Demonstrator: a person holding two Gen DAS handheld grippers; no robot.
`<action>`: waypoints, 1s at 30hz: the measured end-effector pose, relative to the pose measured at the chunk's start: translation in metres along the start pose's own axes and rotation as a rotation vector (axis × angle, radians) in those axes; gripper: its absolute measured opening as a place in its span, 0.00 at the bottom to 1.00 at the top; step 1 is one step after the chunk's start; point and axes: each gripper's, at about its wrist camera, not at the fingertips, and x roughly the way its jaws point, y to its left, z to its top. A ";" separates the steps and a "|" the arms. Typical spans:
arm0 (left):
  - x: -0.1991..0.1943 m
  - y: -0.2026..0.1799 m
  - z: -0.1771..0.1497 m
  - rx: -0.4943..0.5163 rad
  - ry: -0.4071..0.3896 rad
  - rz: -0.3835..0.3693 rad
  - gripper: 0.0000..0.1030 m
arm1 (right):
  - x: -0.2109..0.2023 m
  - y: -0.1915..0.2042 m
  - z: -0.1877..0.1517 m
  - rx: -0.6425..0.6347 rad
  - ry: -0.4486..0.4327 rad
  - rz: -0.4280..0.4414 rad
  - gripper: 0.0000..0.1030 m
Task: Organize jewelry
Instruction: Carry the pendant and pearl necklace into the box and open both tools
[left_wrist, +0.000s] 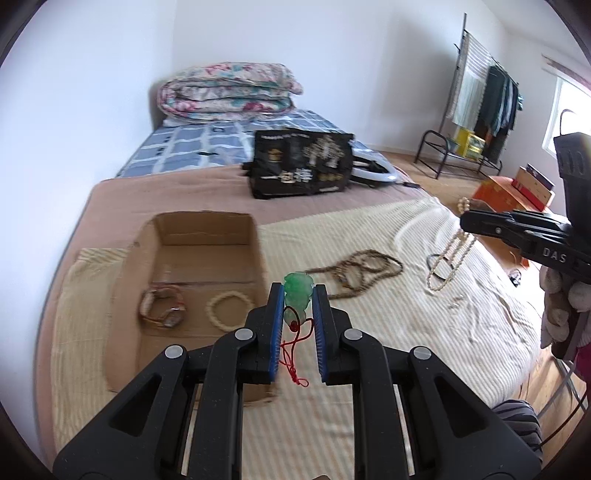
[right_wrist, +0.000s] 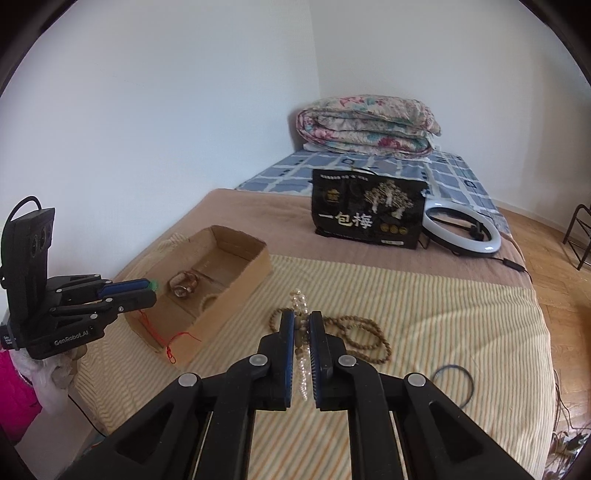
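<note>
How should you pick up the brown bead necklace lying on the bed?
Come straight down from above on the brown bead necklace and pinch one loose strand at its outer loop. It lies flat and tangled on the striped blanket, so nothing sticks up to grab.

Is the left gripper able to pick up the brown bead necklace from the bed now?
Probably not yet: the left gripper is shut on the green pendant. The brown bead necklace lies uncovered on the bed, so nothing else blocks it.
</note>
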 end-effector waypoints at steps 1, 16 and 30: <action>-0.001 0.005 0.001 -0.004 -0.002 0.007 0.14 | 0.001 0.004 0.002 -0.003 -0.002 0.007 0.05; -0.005 0.070 -0.006 -0.067 -0.003 0.088 0.14 | 0.046 0.073 0.039 -0.067 -0.009 0.133 0.05; 0.012 0.101 -0.024 -0.118 0.036 0.099 0.14 | 0.116 0.115 0.049 -0.089 0.057 0.189 0.05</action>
